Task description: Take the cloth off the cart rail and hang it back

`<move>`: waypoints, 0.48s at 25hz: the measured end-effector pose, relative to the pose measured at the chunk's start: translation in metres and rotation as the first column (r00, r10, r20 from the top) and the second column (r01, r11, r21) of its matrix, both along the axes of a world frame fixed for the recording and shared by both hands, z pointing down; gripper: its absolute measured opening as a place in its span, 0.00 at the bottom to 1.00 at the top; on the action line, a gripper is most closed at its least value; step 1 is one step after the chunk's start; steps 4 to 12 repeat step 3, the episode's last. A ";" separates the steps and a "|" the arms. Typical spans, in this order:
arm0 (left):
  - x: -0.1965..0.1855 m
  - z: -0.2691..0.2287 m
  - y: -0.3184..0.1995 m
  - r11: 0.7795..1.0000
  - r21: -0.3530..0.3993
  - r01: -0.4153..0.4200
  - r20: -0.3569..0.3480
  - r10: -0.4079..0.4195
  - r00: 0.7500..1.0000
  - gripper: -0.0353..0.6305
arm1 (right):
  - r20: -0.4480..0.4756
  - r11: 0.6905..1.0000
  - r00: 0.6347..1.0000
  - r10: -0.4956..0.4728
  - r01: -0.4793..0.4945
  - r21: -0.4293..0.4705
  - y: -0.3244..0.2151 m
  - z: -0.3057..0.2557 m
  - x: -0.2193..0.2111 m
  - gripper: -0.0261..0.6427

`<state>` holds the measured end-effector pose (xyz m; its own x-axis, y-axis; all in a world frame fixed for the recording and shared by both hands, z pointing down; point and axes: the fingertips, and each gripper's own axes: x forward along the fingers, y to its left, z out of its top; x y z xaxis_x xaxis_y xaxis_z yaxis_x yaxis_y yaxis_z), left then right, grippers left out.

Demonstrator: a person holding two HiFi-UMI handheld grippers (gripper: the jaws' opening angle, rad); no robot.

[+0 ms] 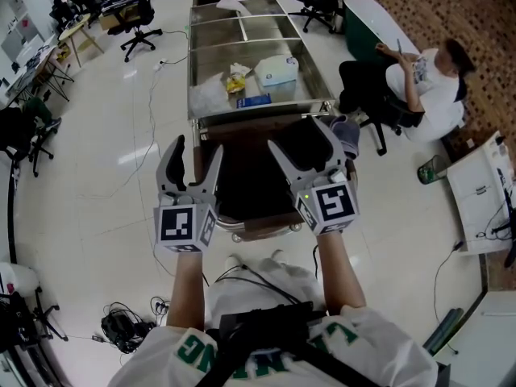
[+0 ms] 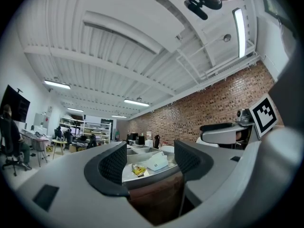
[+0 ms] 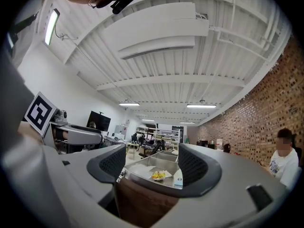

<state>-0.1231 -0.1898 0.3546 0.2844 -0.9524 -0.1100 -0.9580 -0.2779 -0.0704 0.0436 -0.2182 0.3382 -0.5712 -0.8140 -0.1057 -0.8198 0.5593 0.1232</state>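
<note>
A dark brown cloth [image 1: 251,180] hangs over the near rail [image 1: 244,235] of a steel cart [image 1: 192,79]. My left gripper [image 1: 192,161] hovers open over the cloth's left part, nothing between its fingers. My right gripper [image 1: 305,145] stands open over the cloth's right part, also empty. In the left gripper view the cloth [image 2: 159,201] lies just below and beyond the open left gripper [image 2: 149,161]. The right gripper view shows the same cloth [image 3: 142,203] under the open right gripper [image 3: 152,163]. I cannot tell if either gripper touches the cloth.
On the cart top lie a white box [image 1: 276,71], a yellow packet [image 1: 235,79], a clear bag [image 1: 211,95] and a blue item [image 1: 254,101]. A seated person [image 1: 427,87] is at the cart's right. Cables [image 1: 121,329] lie on the floor, left of my feet.
</note>
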 end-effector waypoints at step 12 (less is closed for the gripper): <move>0.003 0.004 0.001 1.000 -0.004 -0.010 0.001 0.010 1.000 0.52 | -0.006 1.000 1.000 -0.003 0.002 -0.011 0.002 0.004 -0.002 0.59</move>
